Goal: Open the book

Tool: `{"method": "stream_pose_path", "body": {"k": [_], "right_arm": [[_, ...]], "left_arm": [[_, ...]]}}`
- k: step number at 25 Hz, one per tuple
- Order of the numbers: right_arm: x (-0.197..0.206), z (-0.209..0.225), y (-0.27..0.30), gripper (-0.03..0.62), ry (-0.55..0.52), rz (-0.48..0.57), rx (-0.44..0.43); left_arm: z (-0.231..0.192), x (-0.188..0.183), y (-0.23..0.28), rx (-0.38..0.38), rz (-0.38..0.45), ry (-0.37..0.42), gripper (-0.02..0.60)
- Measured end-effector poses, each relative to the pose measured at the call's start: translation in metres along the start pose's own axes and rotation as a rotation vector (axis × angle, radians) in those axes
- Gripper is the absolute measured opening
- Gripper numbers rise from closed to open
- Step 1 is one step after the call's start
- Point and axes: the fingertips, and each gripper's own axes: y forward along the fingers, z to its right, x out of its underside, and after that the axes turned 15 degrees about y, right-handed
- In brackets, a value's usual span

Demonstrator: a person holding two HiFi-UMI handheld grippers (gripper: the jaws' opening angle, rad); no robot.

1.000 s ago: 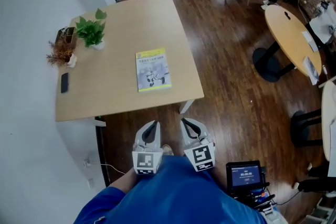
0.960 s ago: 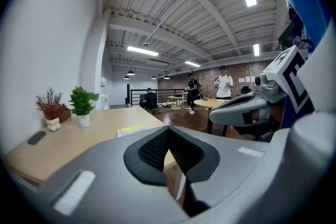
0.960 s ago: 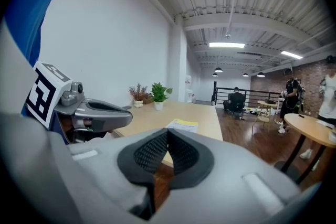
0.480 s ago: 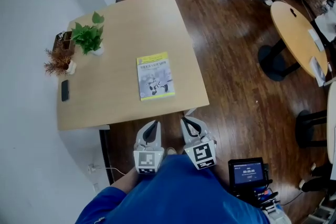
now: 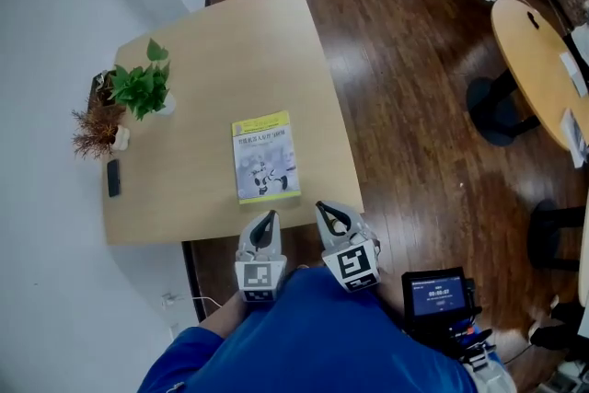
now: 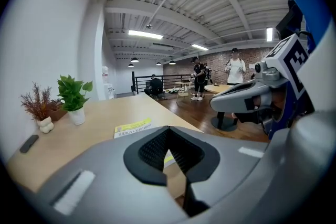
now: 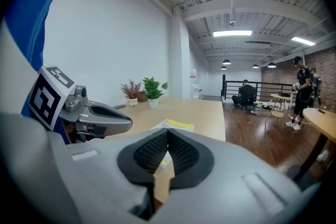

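Observation:
A closed book (image 5: 264,156) with a yellow-and-grey cover lies flat on the light wooden table (image 5: 202,60), near its front edge. My left gripper (image 5: 268,217) hovers just short of that edge, below the book's lower left corner, jaws shut and empty. My right gripper (image 5: 323,209) is beside it at the table's front right corner, also shut and empty. In the left gripper view the book (image 6: 131,127) lies ahead beyond the closed tips (image 6: 168,128). In the right gripper view the book (image 7: 173,125) sits just past the closed tips (image 7: 168,132).
A potted green plant (image 5: 143,87), a dried-flower pot (image 5: 92,133) and a dark phone (image 5: 113,177) sit along the table's left side. A small screen device (image 5: 435,294) stands on the floor at lower right. A round table (image 5: 543,51) is far right; people stand in the background.
Both grippers have moved forward side by side to the table's front edge, and the book now lies much closer to them. The book itself has not moved.

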Motion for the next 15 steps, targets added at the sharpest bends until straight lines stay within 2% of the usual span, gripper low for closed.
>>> {"method": "stream_pose_path", "body": {"k": [9,15], "right_arm": [[-0.003,0.055,0.033,0.003,0.022,-0.055,-0.066],[0.005,0.076,0.043,0.003,0.018,-0.1,-0.08]], "left_arm": [[0.007,0.001,0.058,-0.036,-0.1,-0.002,0.008],[0.011,0.02,0.085,-0.038,-0.244,-0.002,0.008]]}}
